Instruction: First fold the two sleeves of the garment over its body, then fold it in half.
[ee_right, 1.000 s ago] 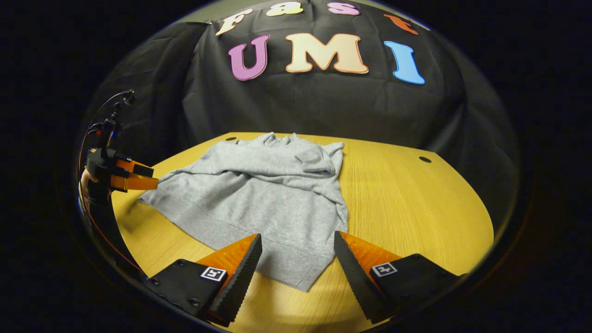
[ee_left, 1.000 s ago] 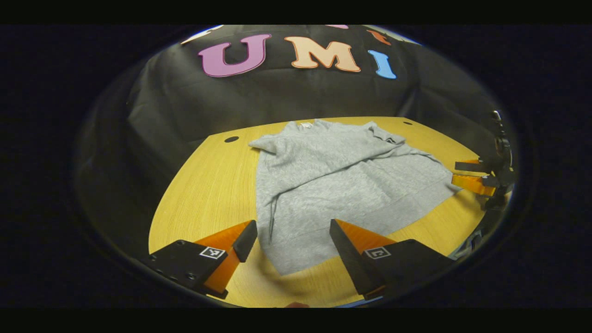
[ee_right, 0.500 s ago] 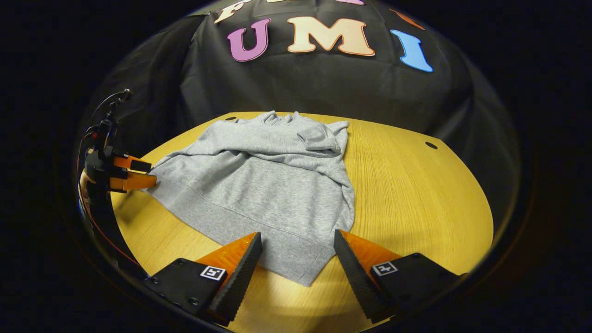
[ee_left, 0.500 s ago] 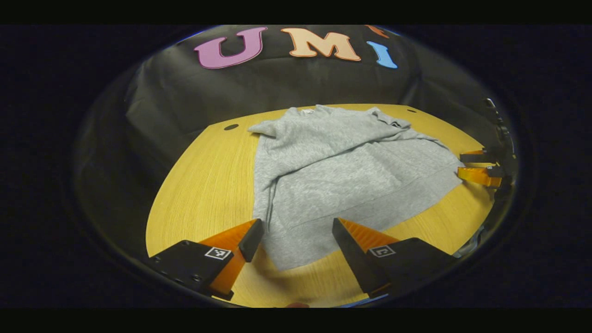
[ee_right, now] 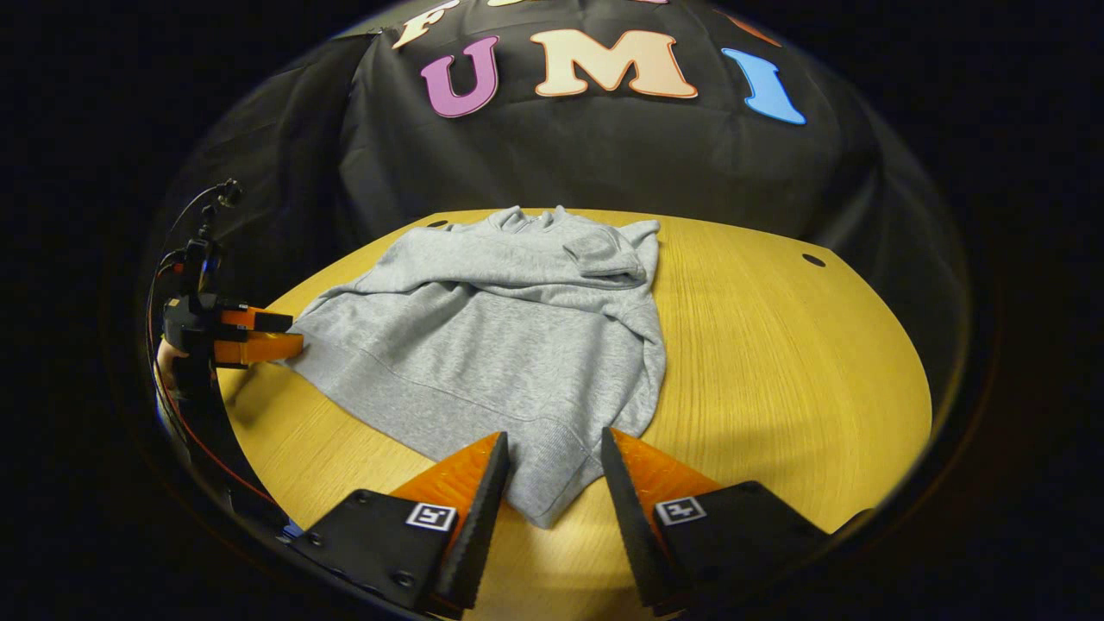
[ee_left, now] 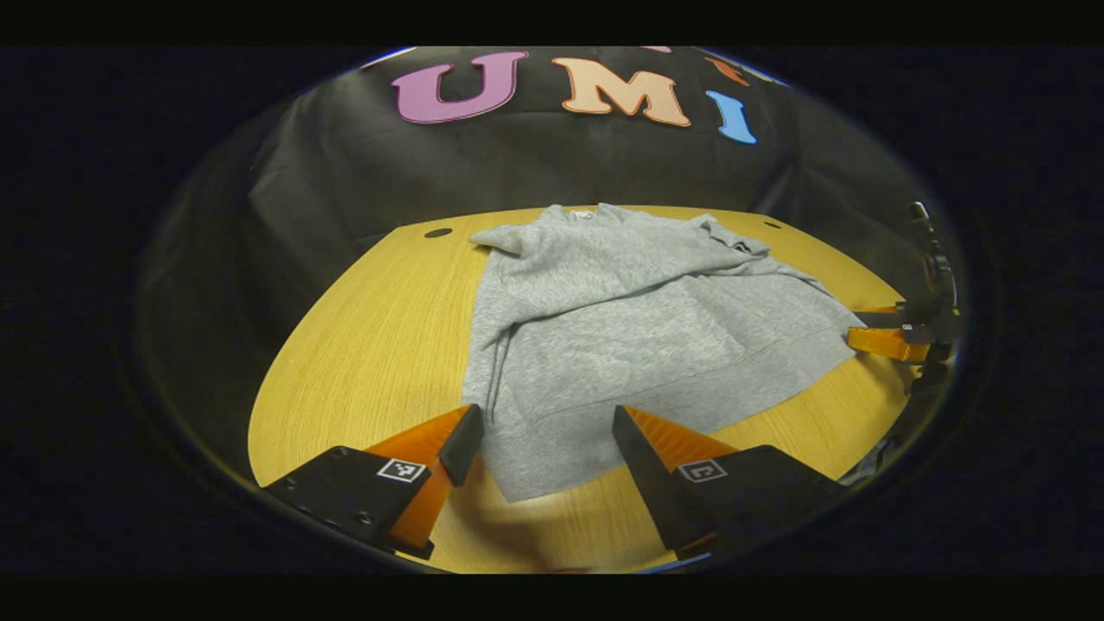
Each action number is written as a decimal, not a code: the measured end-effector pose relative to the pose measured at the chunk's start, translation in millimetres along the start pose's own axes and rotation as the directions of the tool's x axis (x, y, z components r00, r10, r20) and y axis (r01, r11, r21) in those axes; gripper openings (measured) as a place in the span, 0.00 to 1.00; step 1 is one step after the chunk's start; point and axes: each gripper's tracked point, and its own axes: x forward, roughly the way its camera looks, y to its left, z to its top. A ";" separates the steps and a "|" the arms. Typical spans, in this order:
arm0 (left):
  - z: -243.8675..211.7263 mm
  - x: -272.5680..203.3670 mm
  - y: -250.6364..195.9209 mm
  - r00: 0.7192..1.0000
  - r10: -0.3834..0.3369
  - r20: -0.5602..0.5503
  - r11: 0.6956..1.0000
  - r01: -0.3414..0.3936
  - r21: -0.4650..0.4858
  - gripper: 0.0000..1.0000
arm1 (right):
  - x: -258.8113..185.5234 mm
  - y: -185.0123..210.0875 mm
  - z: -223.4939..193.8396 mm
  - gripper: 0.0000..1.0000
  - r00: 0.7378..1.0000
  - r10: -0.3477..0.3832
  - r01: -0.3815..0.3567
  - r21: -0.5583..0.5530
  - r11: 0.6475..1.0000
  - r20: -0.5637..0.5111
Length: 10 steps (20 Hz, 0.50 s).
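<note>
A grey sweatshirt (ee_left: pixel 621 328) lies flat on the yellow wooden table (ee_left: pixel 371 345), both sleeves folded across its body and the collar toward the wall. My left gripper (ee_left: pixel 543 427) is open, its fingers on either side of the near-left hem corner. The right gripper view holds the same sweatshirt (ee_right: pixel 500 336), and my right gripper (ee_right: pixel 552 447) straddles the near-right hem corner, fingers partly drawn in but still apart. The right gripper (ee_left: pixel 888 328) sits at the hem's far end in the left gripper view. The left gripper (ee_right: pixel 254 336), with a hand behind it, sits at the hem's left end.
Bare tabletop (ee_right: pixel 776 362) stretches to the right of the sweatshirt, with a small dark hole (ee_right: pixel 812 260) near the back edge. Another hole (ee_left: pixel 438 232) sits at the back left. The black cloth wall rises right behind the table. A red cable (ee_right: pixel 185 423) trails under the left gripper.
My right gripper's fingers have drawn closer together around the hem corner. Both grippers have edged nearer to the hem. The sweatshirt has not moved.
</note>
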 end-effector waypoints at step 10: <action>10.7 5.2 -18.1 0.997 -0.041 0.066 0.998 0.044 -0.051 0.06 | -14.5 20.1 -9.4 0.08 0.999 0.046 -0.046 -0.037 0.998 0.005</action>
